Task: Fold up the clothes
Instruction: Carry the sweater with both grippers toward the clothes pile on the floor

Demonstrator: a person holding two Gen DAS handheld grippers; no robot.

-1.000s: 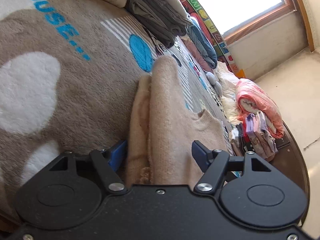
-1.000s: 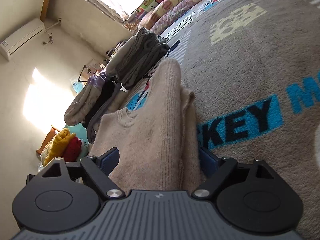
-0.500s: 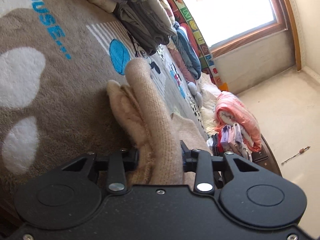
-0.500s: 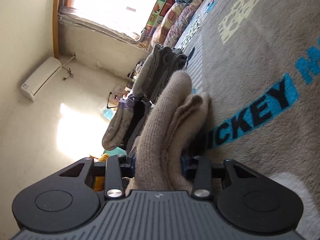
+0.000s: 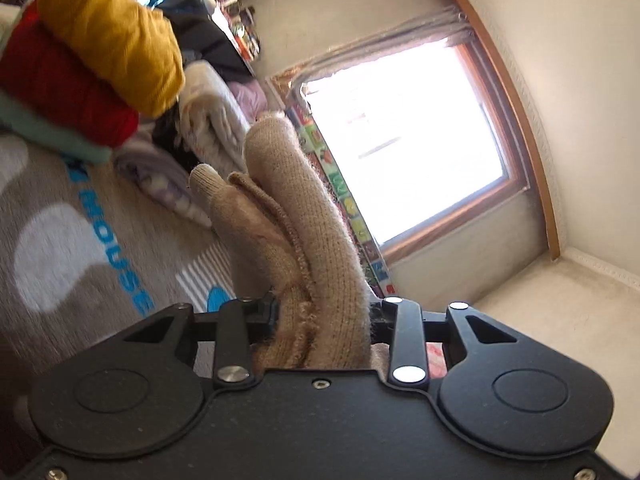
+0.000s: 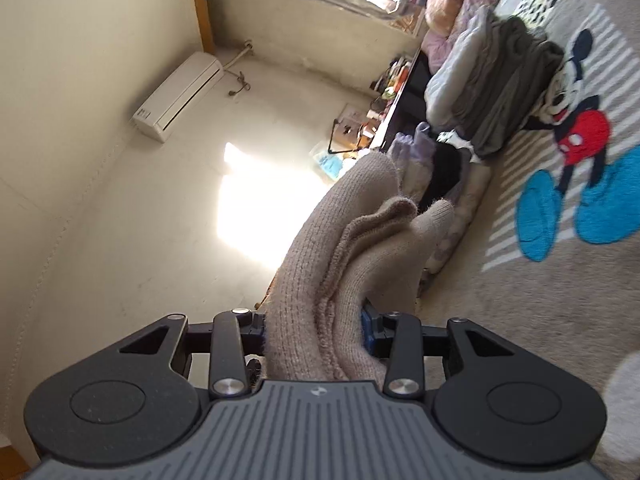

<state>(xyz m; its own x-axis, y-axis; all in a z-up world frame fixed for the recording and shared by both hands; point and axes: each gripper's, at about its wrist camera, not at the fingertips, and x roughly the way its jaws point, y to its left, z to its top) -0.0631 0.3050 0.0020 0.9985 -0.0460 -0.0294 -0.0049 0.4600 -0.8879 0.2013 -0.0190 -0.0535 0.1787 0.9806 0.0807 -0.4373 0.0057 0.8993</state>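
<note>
A folded beige knit sweater point(image 5: 288, 240) is held up off the brown Mickey Mouse blanket point(image 5: 80, 280). My left gripper point(image 5: 320, 316) is shut on one end of it, with the folded layers bunched between the jaws. My right gripper point(image 6: 316, 332) is shut on the other end of the sweater point(image 6: 344, 248), which stands up in front of the camera. The blanket point(image 6: 540, 300) lies below and to the right in the right wrist view.
A stack of yellow, red and mint clothes point(image 5: 88, 48) sits close at the left view's upper left. Folded grey clothes point(image 6: 500, 84) and a lilac and black pile point(image 6: 432, 164) lie on the blanket. A window point(image 5: 400, 140) and a wall air conditioner point(image 6: 176, 96) are beyond.
Both grippers closed on the sweater, then lifted it off the blanket and swung it toward the clothes stacks. The cameras now tilt up at the walls and window.
</note>
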